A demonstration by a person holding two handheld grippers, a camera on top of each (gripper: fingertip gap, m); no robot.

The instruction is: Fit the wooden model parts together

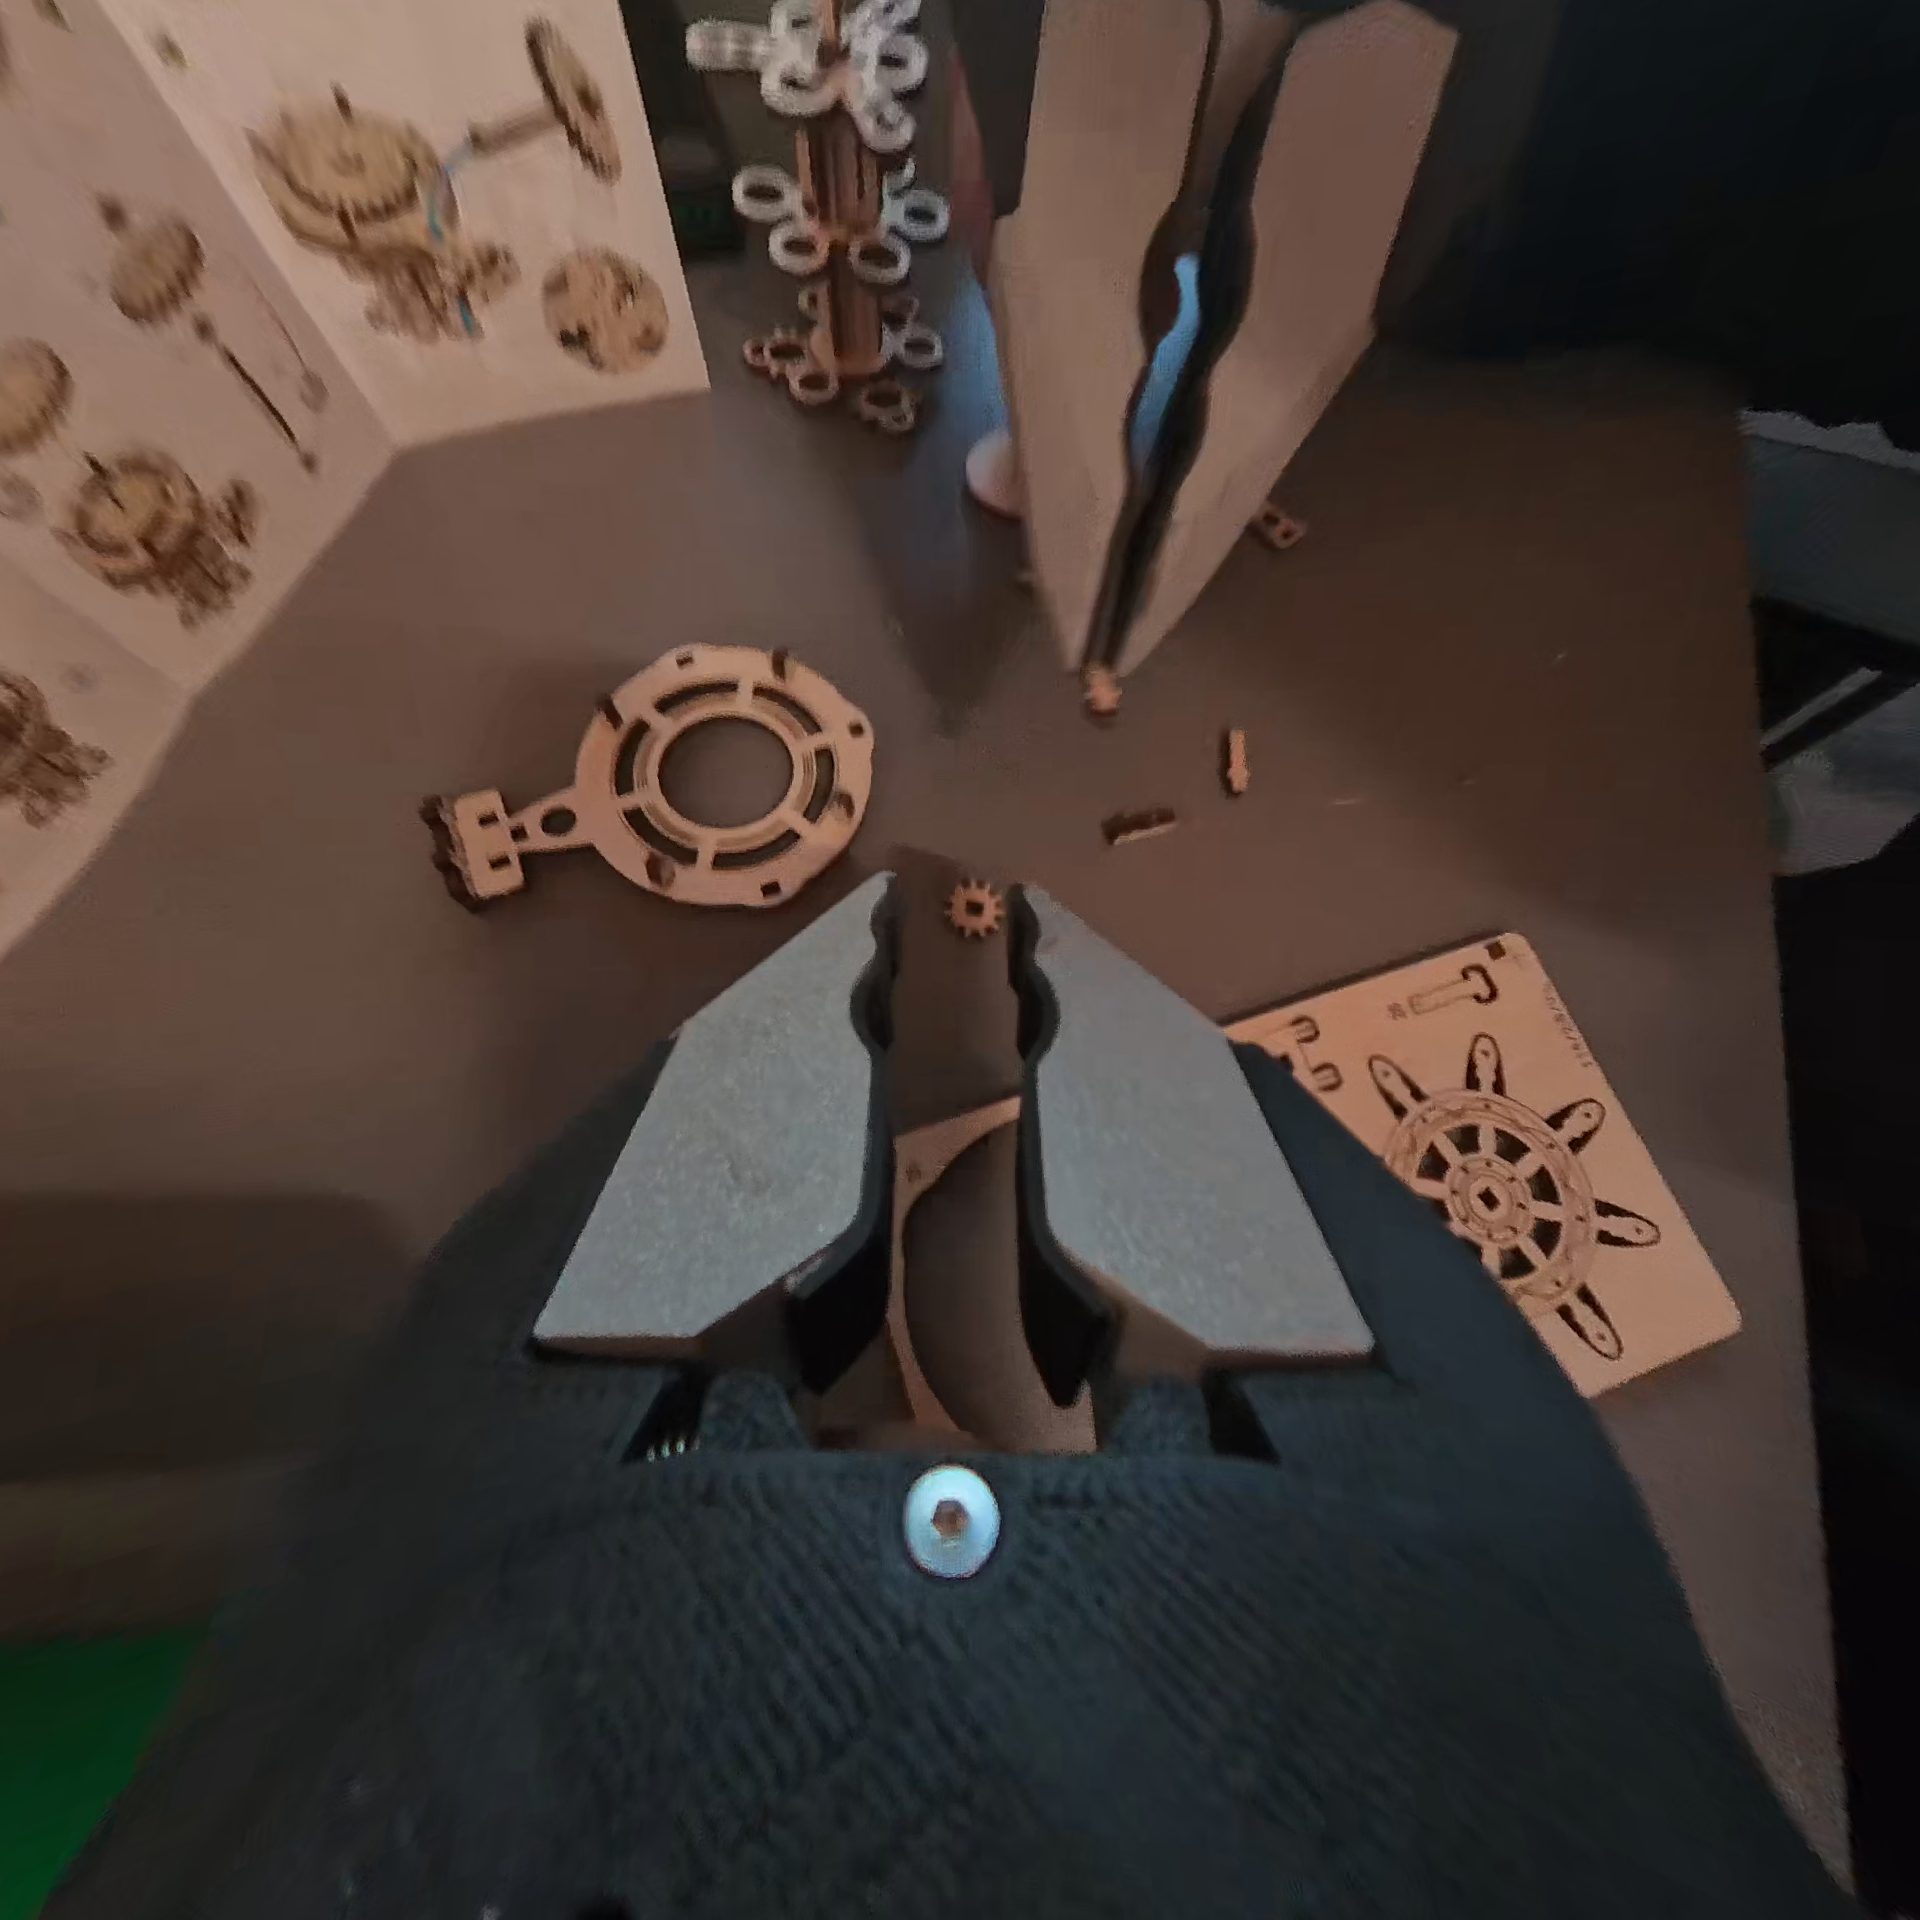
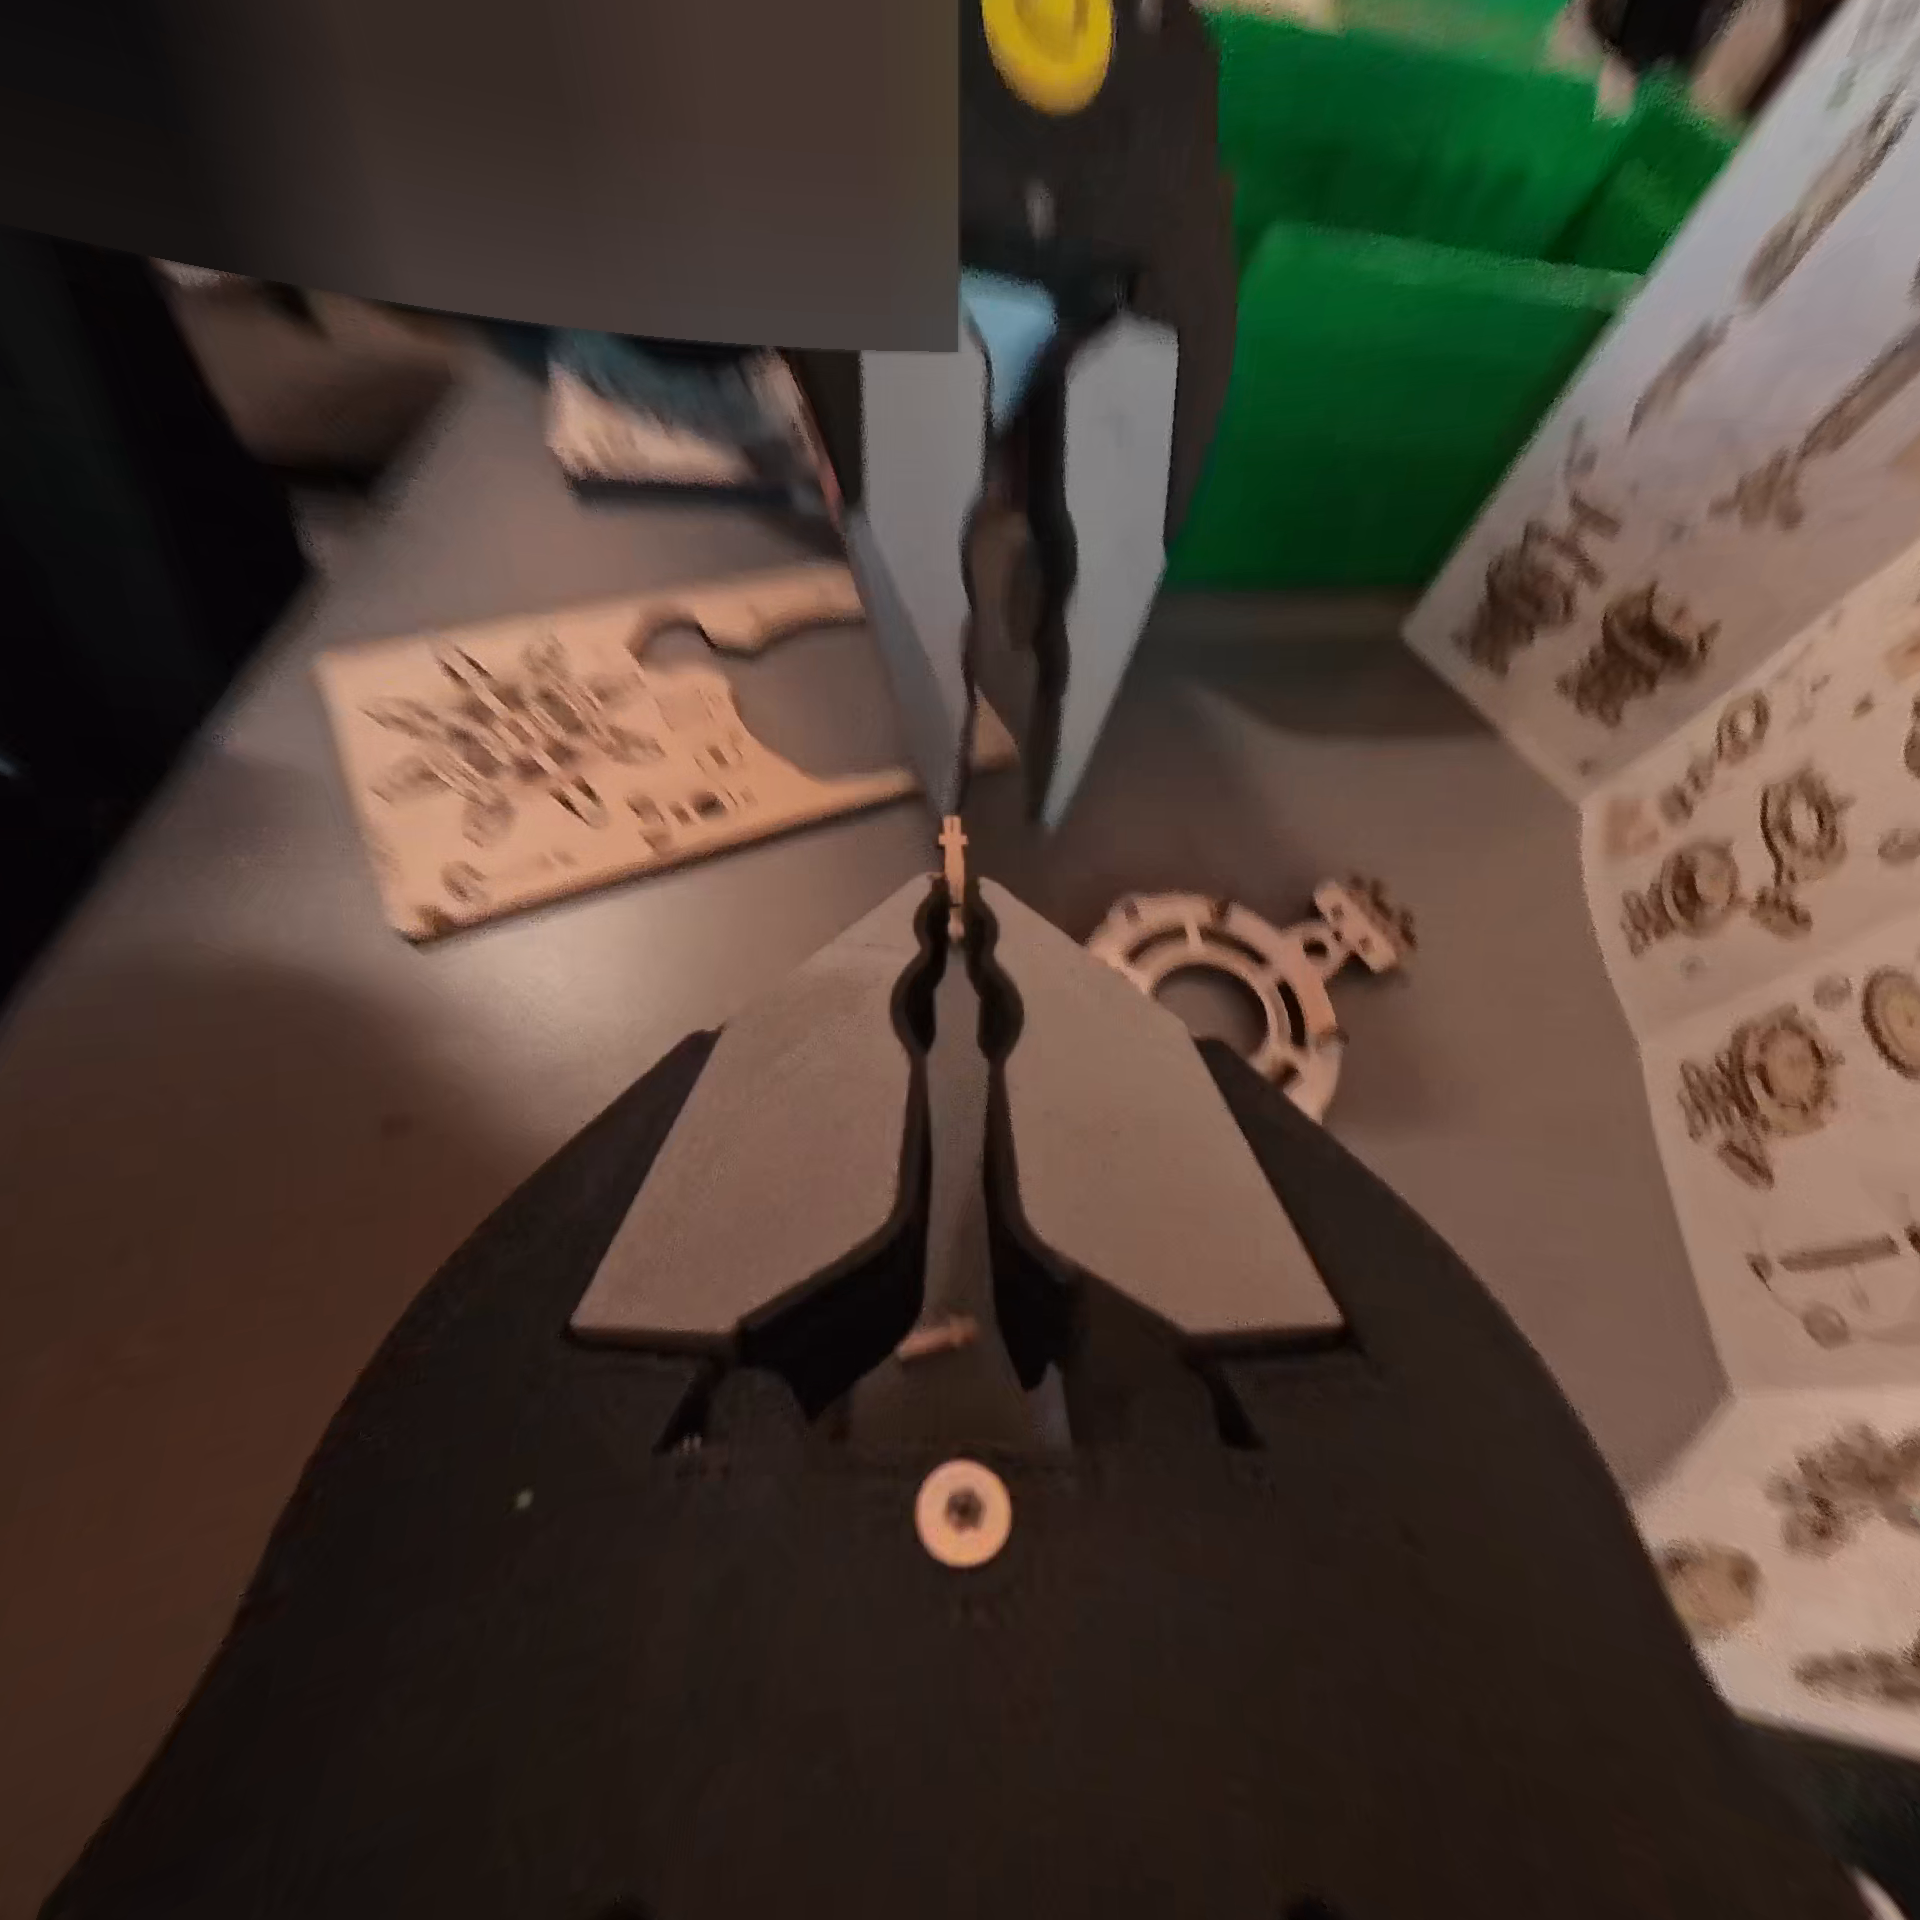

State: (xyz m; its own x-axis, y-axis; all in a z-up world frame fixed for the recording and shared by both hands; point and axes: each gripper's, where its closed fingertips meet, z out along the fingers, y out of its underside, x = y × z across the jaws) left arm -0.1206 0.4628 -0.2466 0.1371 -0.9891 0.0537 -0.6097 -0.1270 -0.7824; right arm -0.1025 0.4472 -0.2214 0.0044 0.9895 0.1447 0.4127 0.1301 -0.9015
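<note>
My right tongs point(image 2: 956, 914) pinch a small peg point(image 2: 953, 844) just past the ring plate point(image 1: 717, 779); left tongs point(image 1: 951, 904) spread, empty; pegs and gear point(image 1: 974, 906) unfitted beside it

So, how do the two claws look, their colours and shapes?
Both look alike. The left claw and the right claw each have a black textured body, two flat grey fingers tapering to points with wavy black inner edges, and one silver screw at the base.
</note>
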